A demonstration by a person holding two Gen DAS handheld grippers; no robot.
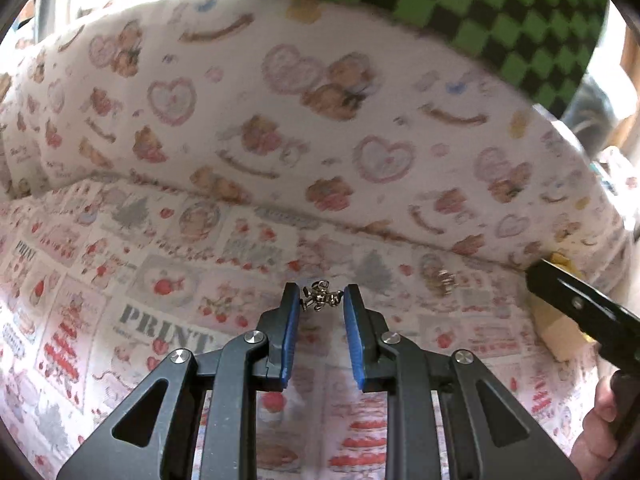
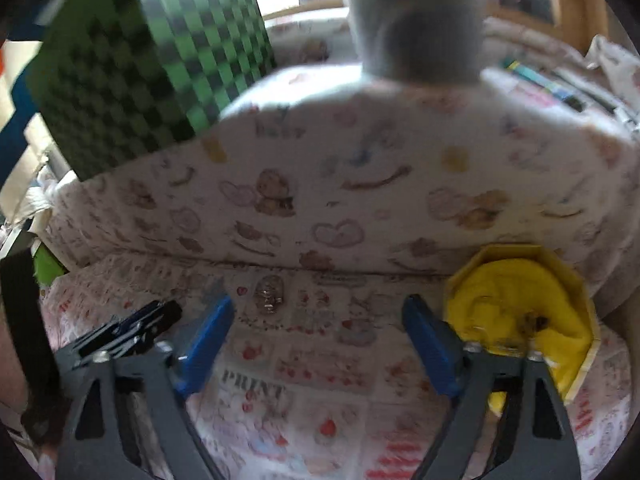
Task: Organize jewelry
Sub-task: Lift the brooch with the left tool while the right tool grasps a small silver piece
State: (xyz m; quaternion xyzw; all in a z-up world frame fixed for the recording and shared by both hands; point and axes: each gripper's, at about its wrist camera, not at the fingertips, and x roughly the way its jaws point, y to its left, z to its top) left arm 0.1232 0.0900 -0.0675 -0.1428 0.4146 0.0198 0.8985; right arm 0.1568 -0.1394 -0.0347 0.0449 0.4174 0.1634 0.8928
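Your left gripper (image 1: 322,300) has a small silver trinket (image 1: 320,299) at its fingertips, the blue pads (image 1: 292,320) narrowed around it; whether they actually pinch it or just flank it you cannot tell from the left view, since slim gaps show on both sides. It sits over the printed sheet (image 1: 160,320), not far from the fold where the sheet meets the bear-print cushion (image 1: 320,120).

A second silver piece (image 1: 444,278) lies loose on the sheet close to that fold, between your two grippers; in the right view it is ahead of the left finger.

Your right gripper (image 2: 318,332) is released, its fingers spread wide with nothing between them but bare sheet. Its right finger (image 2: 430,344) stands just beside the yellow box (image 2: 576,280), an eight-sided box lined with yellow cloth (image 2: 516,292) that sits against the cushion toward the sheet's right edge. Something small and brownish lies in the cloth, too blurred to name.

A green checkered pillow (image 2: 152,60) leans on top of the cushion at its far left
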